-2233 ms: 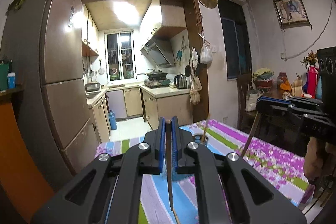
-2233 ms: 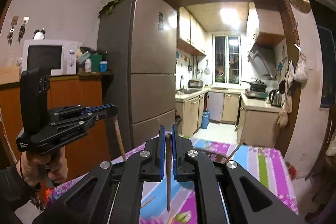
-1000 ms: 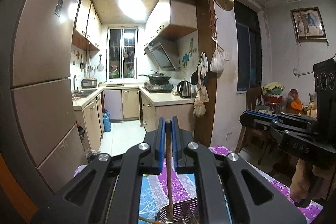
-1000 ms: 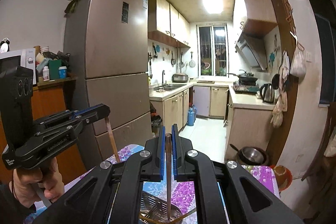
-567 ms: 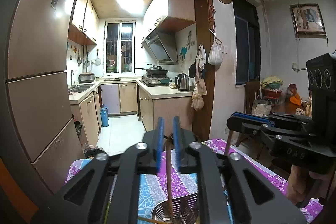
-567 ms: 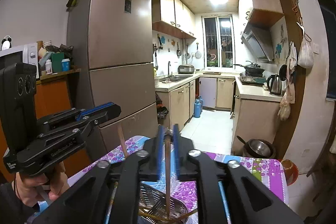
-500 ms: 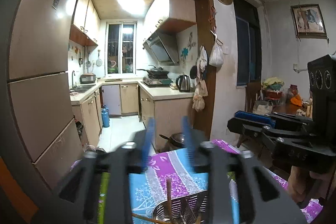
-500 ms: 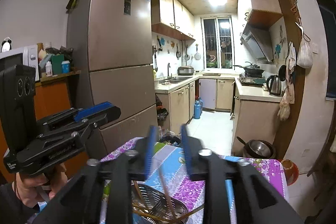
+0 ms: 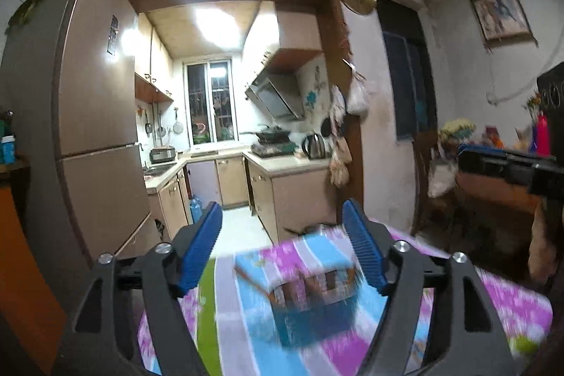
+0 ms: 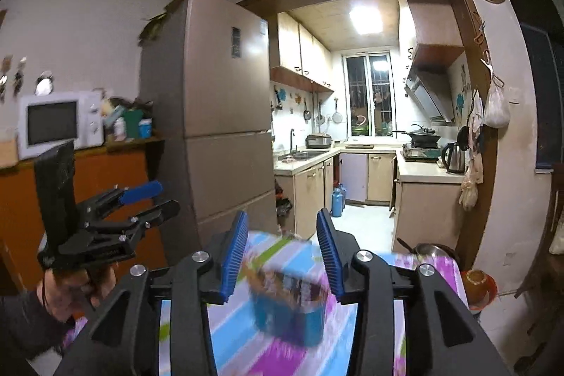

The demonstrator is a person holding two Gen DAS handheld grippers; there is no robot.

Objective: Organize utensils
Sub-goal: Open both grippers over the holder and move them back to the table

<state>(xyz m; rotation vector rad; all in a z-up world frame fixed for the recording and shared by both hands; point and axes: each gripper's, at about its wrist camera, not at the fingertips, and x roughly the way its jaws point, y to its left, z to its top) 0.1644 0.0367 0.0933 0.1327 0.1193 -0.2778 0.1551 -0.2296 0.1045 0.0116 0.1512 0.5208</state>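
A blue utensil holder (image 9: 312, 309) with a metal basket top stands on the striped floral tablecloth (image 9: 493, 302), blurred by motion; brown sticks show inside it. It also shows in the right wrist view (image 10: 289, 305). My left gripper (image 9: 283, 252) is open and empty, above and in front of the holder. My right gripper (image 10: 282, 256) is open and empty, also above the holder. The left gripper shows at the left of the right wrist view (image 10: 148, 196), open. The right gripper shows at the right edge of the left wrist view (image 9: 507, 161).
A tall fridge (image 10: 225, 129) stands left of the kitchen doorway. A microwave (image 10: 60, 122) sits on an orange cabinet. A metal pot (image 10: 430, 251) and a small bowl (image 10: 476, 281) lie on the floor past the table's far right edge.
Both grippers held a chopstick upright over the holder, then opened and let it drop in. Both have since pulled back and up, and the view is blurred.
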